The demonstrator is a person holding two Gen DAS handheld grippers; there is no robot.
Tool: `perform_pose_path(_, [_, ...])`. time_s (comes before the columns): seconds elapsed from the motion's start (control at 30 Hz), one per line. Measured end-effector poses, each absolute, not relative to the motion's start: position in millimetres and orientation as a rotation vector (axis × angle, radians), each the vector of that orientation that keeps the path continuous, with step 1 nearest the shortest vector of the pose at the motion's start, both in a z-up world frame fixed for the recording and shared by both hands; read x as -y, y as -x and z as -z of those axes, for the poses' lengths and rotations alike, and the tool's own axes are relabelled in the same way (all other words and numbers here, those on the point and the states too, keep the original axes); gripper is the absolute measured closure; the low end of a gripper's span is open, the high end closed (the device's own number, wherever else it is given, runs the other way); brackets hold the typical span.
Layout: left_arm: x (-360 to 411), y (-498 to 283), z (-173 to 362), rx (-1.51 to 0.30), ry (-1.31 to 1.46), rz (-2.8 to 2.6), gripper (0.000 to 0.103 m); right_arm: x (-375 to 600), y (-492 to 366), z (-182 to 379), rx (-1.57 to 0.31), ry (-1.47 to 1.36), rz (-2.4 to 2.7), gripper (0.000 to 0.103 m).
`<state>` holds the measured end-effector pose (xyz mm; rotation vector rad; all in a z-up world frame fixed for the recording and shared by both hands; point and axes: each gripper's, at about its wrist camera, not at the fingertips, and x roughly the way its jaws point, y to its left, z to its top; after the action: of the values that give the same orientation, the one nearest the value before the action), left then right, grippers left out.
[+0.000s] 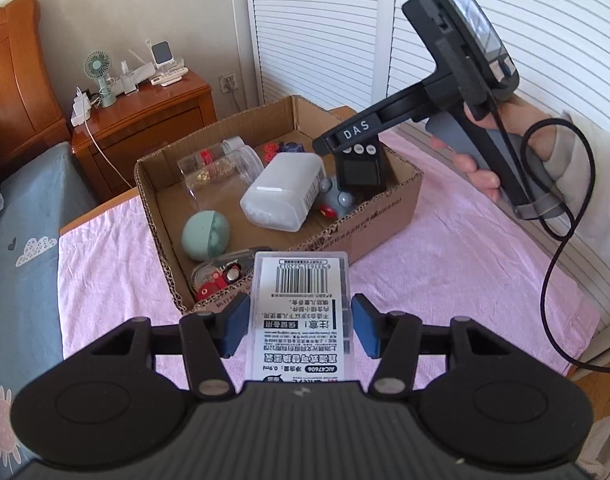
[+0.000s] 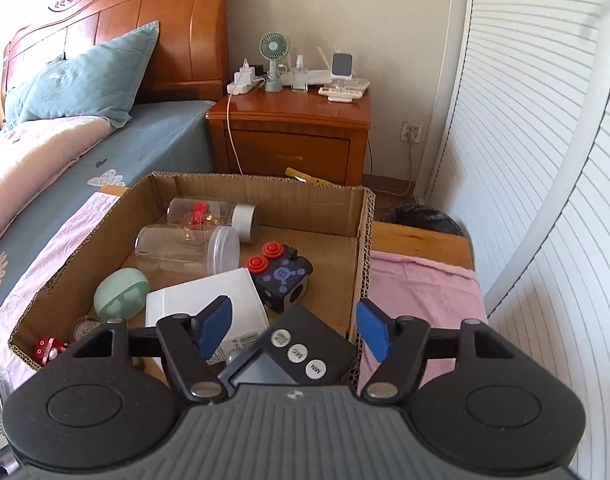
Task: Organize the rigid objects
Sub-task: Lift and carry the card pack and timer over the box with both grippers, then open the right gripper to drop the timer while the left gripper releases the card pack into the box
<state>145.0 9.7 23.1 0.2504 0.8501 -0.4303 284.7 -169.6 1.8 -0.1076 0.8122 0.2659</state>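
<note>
The box [image 2: 357, 216] sits on a cloth [image 1: 445, 248] on a table. In the box, two jars [image 2: 185, 246] lie at the back. The egg [image 2: 121, 294] is at the left. The tub [image 1: 281, 192] lies in the middle. The timer [image 2: 301, 354] leans in the near right corner. The bed [image 2: 105, 148] is left of the box, and the nightstand [image 2: 289, 120] stands behind it.

We cannot read the small print on the clear case [image 1: 301, 312], whose near end is hidden behind the left gripper's body. The timer [image 2: 293, 356] is half hidden under the right gripper's body, its screen unreadable. The white box [image 2: 209, 312] hides part of the cardboard box [image 2: 361, 248] floor.
</note>
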Motion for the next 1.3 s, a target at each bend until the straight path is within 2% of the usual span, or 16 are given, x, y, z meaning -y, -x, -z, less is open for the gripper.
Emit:
perform_pose_path(0.03, [-8.8,-147.0,-24.4,-0.848,-0.252,0.43,0.049,173.1,-283.4,-2.5,-0.809,0.085,-0.266,0.011])
perform_pose_path(0.1, [-7.0,-151.8,-27.6,-0.843,-0.258,0.431,0.049,183.0,-275.5,-6.5,-0.78,0.029,-0.273,0.001])
perform_pose_path(0.13, [-6.0,-154.2,-28.7,-0.841,-0.261,0.431,0.049,188.0,-271.1,-9.2,-0.774,0.002,-0.273,0.0])
perform_pose_path(0.5, [4.5,-210.1,-38.8,-0.855,-0.233,0.396,0.049,195.7,-217.4,-29.0,-0.796,0.018,-0.25,0.0])
perform_pose_path(1.0, [59.9,-329.3,-15.5,-0.901,-0.217,0.324,0.048,195.2,-167.4,-26.0,-0.768,0.067,-0.226,0.0])
perform_pose_path(1.07, [63.4,-340.2,-12.3,-0.889,-0.198,0.316,0.043,197.6,-167.6,-25.7,-0.769,0.054,-0.226,0.0])
perform_pose_path(1.13, [62.7,-344.2,-11.9,-0.861,-0.177,0.29,0.016,199.2,-167.1,-26.0,-0.771,0.044,-0.221,0.0])
perform_pose_path(1.17, [61.0,-342.1,-13.0,-0.841,-0.169,0.275,0.013,199.5,-167.0,-26.2,-0.771,0.042,-0.217,0.0])
perform_pose_path(1.3, [47.8,-330.7,-24.5,-0.813,-0.13,0.274,0.008,198.8,-165.6,-28.3,-0.77,0.033,-0.214,0.0])
